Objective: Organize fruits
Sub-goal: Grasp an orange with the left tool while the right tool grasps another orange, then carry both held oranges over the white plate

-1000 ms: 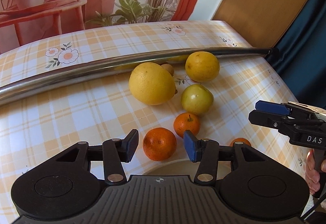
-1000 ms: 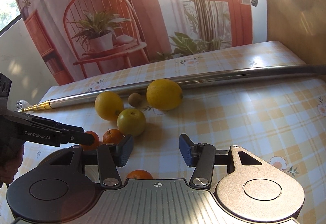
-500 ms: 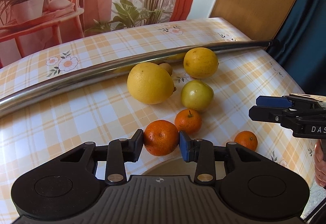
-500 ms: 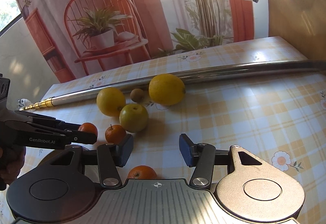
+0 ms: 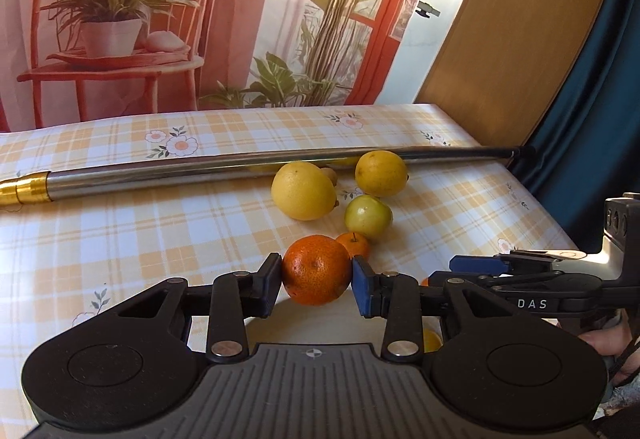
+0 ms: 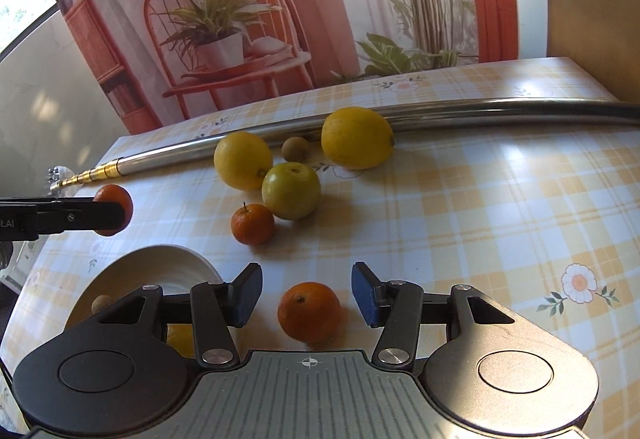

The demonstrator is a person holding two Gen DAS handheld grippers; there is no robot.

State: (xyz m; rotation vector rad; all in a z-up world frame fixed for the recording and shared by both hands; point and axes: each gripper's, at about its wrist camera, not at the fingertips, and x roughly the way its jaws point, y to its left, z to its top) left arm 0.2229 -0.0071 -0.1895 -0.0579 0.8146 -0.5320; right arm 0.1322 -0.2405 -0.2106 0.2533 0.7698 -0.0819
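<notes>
Above the surface, my left gripper clamps a tangerine; my right gripper gapes around an orange.

A printed backdrop of chair and plants hangs behind the checked table.

Home dining table — checked floral cloth

3 mandarins, 2 lemons, 1 green apple, 1 plate.
</notes>
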